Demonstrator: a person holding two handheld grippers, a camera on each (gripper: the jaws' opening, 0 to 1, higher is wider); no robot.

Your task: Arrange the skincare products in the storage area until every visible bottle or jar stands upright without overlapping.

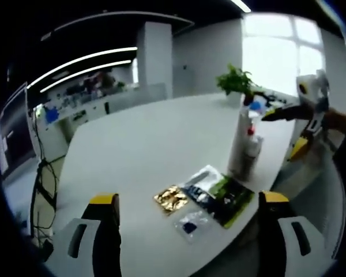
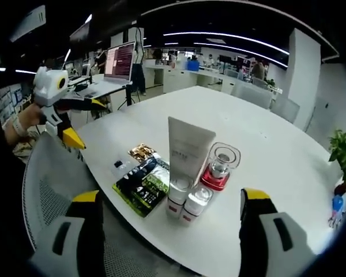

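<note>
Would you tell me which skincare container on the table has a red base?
The clear glass bottle, right of the tall white tube; the others are white.

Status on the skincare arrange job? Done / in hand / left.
Done: white tube, clear jar with a red base and two small white bottles already stand upright near the table edge, bunched together.
In hand: nothing; left gripper and right gripper are open, off the products.
Left: sachets lie flat beside them; the bottles probably need spacing apart.
</note>
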